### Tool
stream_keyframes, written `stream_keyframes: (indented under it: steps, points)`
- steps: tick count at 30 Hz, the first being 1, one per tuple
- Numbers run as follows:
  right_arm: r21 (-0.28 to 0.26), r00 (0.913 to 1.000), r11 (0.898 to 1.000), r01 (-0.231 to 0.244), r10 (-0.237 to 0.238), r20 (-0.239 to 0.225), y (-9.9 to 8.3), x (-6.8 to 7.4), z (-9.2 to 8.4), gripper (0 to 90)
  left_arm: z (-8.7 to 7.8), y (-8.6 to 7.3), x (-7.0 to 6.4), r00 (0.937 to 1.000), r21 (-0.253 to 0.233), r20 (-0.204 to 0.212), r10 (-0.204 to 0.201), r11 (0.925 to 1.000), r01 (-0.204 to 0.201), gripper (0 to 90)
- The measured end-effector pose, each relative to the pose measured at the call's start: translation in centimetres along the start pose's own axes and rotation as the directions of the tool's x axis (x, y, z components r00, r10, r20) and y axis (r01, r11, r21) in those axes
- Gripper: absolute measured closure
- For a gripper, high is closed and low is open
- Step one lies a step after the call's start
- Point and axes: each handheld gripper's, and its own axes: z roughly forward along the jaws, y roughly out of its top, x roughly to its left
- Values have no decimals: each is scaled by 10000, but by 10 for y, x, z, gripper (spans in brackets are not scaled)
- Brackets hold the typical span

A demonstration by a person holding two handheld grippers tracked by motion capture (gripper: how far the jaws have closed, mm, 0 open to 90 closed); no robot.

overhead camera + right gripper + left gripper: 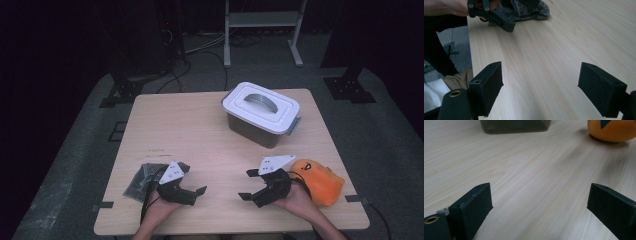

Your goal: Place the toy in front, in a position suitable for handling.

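A grey storage box with a white lid and grey handle stands at the table's back right; its lower wall lies ahead of my left gripper. An orange plush toy rests by the right hand. A dark grey knitted cloth lies at the front left, under the left hand. My left gripper is open low over bare wood, pointing right. My right gripper is open too, pointing left at the left gripper. Neither holds anything.
The light wooden table has bare room across its middle and left. Its front edge runs just below both hands. Dark stand bases and a white metal frame stand on the grey floor beyond the table.
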Motion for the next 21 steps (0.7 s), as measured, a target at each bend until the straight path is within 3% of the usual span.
stream_keyframes:
  steps: [7,21]
  points:
    - [74,9998,10000,36,-37,184,6,-4,-20,174,-1,1,-2,9999,-26,-13,156,9999,-156,49]
    - [142,9987,9999,-45,38,510,8,-18,-59,166,-1,0,2,9999,-25,-149,88,10000,-89,49]
